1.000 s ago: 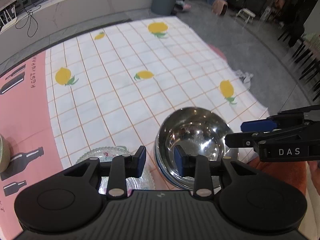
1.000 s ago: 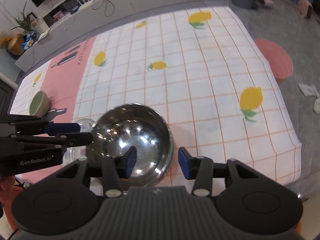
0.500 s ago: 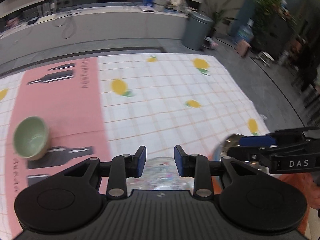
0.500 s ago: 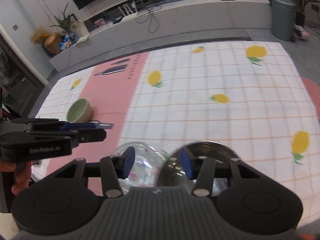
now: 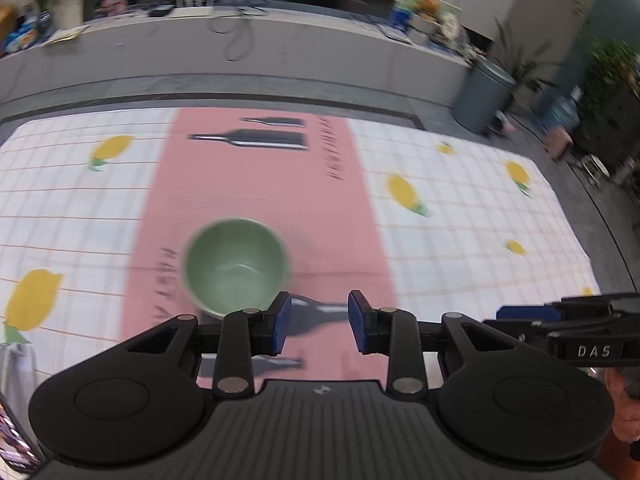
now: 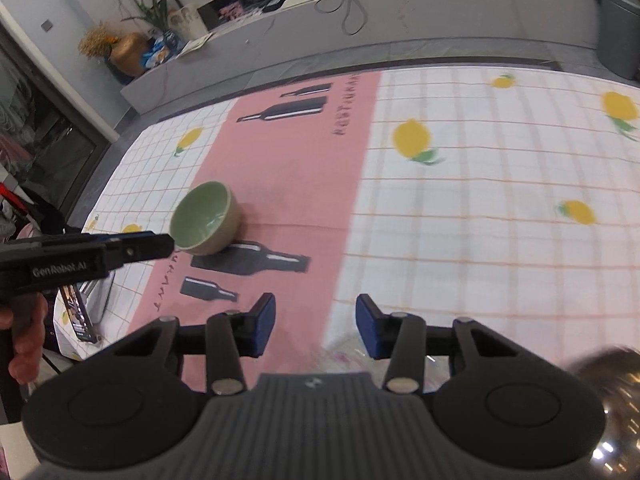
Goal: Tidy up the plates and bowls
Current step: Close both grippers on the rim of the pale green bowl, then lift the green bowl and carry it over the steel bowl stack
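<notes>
Black left hand-held gripper [image 6: 132,246] reads "GenRobot.AI"; right hand-held gripper [image 5: 560,320] "DAS".

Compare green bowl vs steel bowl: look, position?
The green bowl is matte, pale green, fully in view; the steel bowl is mirror-shiny metal, cut off at the frame's corner. The green bowl sits on the pink strip, the steel bowl nearer the camera, to the right. Both stand empty.

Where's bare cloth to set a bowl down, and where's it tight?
Free: the checked cloth right of the pink strip, and that strip beyond the green bowl. Tight: the near edge, with glass dish and steel bowl.
</notes>
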Action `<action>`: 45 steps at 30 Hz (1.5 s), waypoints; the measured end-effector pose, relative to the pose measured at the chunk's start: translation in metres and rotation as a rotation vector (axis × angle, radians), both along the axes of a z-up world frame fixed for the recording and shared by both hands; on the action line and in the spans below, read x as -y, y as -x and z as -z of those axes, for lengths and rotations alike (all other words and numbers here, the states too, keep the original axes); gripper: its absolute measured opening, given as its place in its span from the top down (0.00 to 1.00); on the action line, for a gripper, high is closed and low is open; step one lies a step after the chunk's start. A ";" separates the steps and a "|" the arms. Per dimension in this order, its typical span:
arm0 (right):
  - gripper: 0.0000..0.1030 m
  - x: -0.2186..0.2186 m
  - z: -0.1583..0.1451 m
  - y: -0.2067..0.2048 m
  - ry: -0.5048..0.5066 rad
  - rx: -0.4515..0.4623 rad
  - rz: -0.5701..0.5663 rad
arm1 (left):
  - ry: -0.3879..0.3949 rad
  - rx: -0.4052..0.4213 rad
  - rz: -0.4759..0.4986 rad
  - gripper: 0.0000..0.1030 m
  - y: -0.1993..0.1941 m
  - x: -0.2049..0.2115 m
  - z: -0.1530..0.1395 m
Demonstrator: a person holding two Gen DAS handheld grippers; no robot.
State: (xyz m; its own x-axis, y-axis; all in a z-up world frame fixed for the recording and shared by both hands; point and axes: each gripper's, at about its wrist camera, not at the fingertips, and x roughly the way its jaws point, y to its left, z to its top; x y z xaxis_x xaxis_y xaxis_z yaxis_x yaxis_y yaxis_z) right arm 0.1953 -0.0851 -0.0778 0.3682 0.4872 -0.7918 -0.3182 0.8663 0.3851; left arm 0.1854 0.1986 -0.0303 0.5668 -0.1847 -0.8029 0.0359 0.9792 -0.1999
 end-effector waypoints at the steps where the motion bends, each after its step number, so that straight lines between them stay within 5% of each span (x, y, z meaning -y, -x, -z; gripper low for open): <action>1: 0.57 -0.010 0.003 -0.005 0.009 -0.001 -0.006 | -0.006 0.001 -0.015 0.64 -0.003 -0.010 0.002; 8: 0.63 -0.077 0.026 -0.041 0.003 -0.050 -0.063 | 0.050 0.001 -0.110 0.68 -0.018 -0.067 0.027; 20: 0.66 -0.161 0.044 -0.091 0.022 -0.072 -0.114 | 0.148 -0.071 -0.144 0.68 -0.048 -0.099 0.074; 45: 0.85 -0.188 0.077 -0.113 0.065 -0.204 -0.106 | 0.132 -0.186 -0.145 0.88 -0.070 -0.092 0.098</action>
State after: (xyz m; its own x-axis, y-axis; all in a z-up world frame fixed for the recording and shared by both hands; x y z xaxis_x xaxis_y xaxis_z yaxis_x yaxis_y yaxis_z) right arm 0.3078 0.1024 -0.1546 0.1467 0.4604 -0.8755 -0.3300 0.8571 0.3955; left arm 0.2552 0.2902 -0.1279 0.4403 -0.2221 -0.8700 -0.1520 0.9365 -0.3160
